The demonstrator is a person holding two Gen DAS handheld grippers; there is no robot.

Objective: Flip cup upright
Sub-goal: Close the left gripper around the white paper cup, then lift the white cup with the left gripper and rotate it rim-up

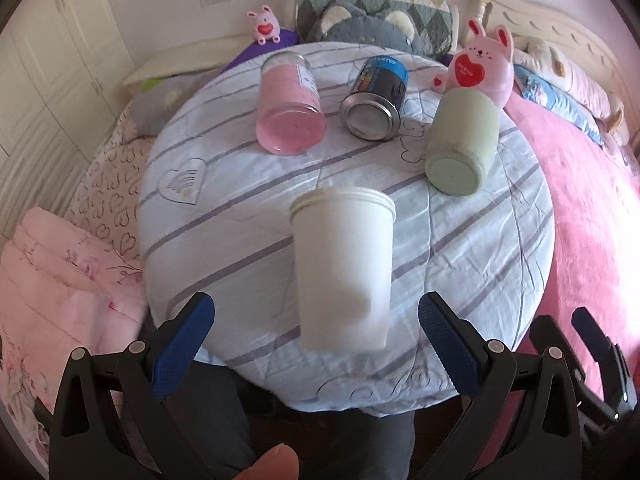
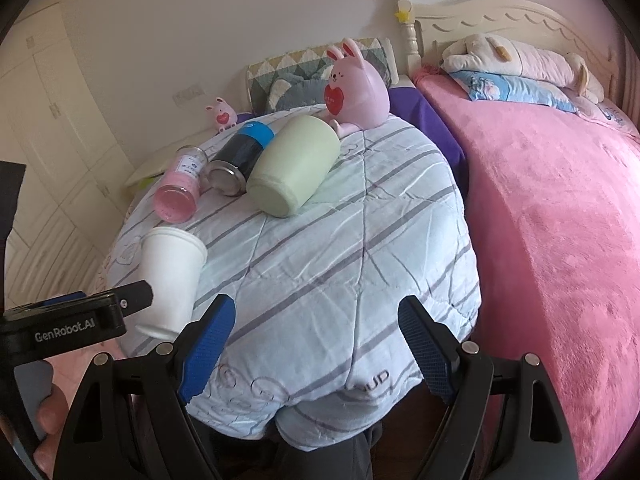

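A white paper cup [image 1: 342, 268] lies on its side on the round table's striped cloth [image 1: 240, 220], its rim pointing away from me. My left gripper [image 1: 316, 324] is open, and its blue pads [image 1: 188, 344] stand on either side of the cup's base without touching it. The cup also shows at the left of the right wrist view [image 2: 172, 276]. My right gripper [image 2: 316, 332] is open and empty over the table's near edge, to the right of the cup.
A pink jar [image 1: 290, 108], a dark metal can [image 1: 376, 100] and a green cup [image 1: 464, 144] lie on their sides at the far part of the table. A pink rabbit toy [image 1: 480, 68] stands behind them. A pink bed [image 2: 560, 220] is on the right.
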